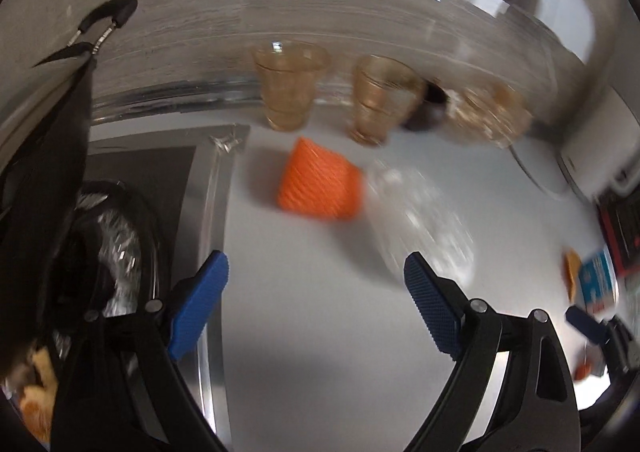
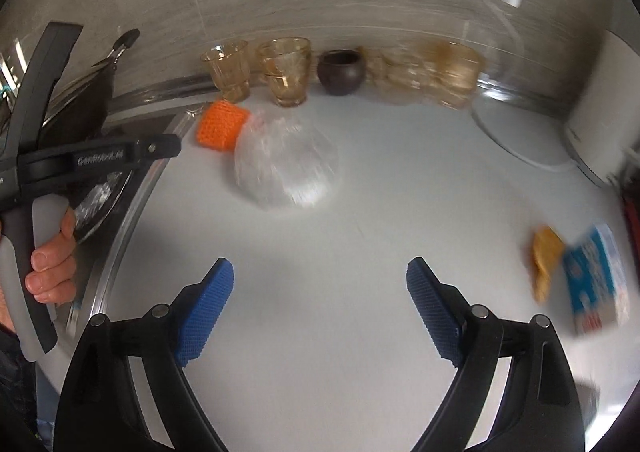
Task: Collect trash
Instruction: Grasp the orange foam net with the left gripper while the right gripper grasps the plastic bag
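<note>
**Both claws empty, trash spread on counter**

Left claw (image 1: 316, 292): jaws apart, nothing between them, hovering over the white counter (image 1: 320, 332) beside the sink (image 1: 160, 172). Right claw (image 2: 320, 292): jaws apart too, empty, over bare counter.

Trash seen: clear crumpled wrap (image 2: 286, 164) mid-counter, touching an orange mesh piece (image 2: 220, 124) lying next to the sink corner. Far right, a yellow scrap (image 2: 544, 260) lies just beside a blue carton (image 2: 596, 276). Both views are smeared with motion, so the fine edges are unreliable.

A black bag (image 1: 52, 180) hangs over the sink at left with foil and peel inside; probably the collection point. The left hand (image 2: 52, 264) shows on its handle in the right view.

Not trash, by my judgement: amber glasses (image 2: 256, 68) and a dark pot (image 2: 340, 72) in a row along the wall.

Step in hand, judged: reach for the wrap. Advice: come in low along the counter, pinch a raised fold, not the flat film, and close fully, as the wrap looks light and slippery. Keep clear of the glasses behind. The right claw is better placed for the scrap and carton.
</note>
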`<move>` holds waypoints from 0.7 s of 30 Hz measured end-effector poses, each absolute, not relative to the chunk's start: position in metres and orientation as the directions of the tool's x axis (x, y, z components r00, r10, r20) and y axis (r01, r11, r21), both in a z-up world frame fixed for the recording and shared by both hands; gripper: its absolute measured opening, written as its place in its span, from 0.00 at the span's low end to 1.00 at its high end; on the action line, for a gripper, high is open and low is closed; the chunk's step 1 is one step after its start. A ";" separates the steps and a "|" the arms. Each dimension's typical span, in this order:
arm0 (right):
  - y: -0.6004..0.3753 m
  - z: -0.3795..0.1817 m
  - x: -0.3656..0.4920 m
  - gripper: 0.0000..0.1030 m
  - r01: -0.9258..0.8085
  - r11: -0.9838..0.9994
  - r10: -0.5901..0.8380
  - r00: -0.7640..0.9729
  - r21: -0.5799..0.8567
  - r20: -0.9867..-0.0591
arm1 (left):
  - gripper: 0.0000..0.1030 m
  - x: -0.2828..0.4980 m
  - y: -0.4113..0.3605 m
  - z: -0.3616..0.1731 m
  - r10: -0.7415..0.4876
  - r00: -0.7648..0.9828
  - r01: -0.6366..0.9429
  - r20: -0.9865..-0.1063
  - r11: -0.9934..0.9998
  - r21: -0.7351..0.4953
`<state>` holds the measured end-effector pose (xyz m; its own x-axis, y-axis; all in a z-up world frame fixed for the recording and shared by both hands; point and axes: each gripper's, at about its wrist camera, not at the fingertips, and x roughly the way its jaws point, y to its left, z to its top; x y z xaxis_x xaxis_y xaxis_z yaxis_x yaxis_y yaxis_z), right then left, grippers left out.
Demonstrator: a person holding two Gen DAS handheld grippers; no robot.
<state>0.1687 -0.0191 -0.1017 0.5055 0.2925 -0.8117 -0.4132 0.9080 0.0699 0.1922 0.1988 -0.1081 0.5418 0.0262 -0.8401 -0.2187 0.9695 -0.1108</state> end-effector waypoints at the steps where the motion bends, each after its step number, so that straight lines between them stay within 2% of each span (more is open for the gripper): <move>1: -0.012 -0.105 0.178 0.86 -0.421 0.905 0.293 0.503 0.065 -0.813 | 0.83 0.200 0.204 -0.111 0.025 0.541 -0.227 -0.841 0.967 -0.118; 14: 0.058 -0.142 0.256 0.86 -0.516 0.857 0.310 0.487 0.018 -0.816 | 0.82 0.282 0.234 -0.158 -0.008 0.505 -0.267 -0.863 0.950 -0.165; 18: 0.066 -0.155 0.262 0.85 -0.520 0.854 0.294 0.475 0.005 -0.829 | 0.72 0.286 0.229 -0.166 -0.013 0.493 -0.249 -0.870 0.956 -0.155; 19: 0.067 -0.156 0.263 0.84 -0.518 0.855 0.289 0.476 0.001 -0.831 | 0.67 0.287 0.227 -0.166 -0.018 0.490 -0.245 -0.871 0.957 -0.158; 21: 0.067 -0.158 0.265 0.68 -0.517 0.856 0.290 0.467 0.008 -0.835 | 0.59 0.289 0.226 -0.169 -0.037 0.485 -0.241 -0.874 0.955 -0.175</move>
<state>0.2652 0.0671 -0.1585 0.4673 0.2903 -0.8351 -0.5171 0.8559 0.0082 0.2886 0.2256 -0.1687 0.4849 -0.0373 -0.8738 -0.2412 0.9546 -0.1746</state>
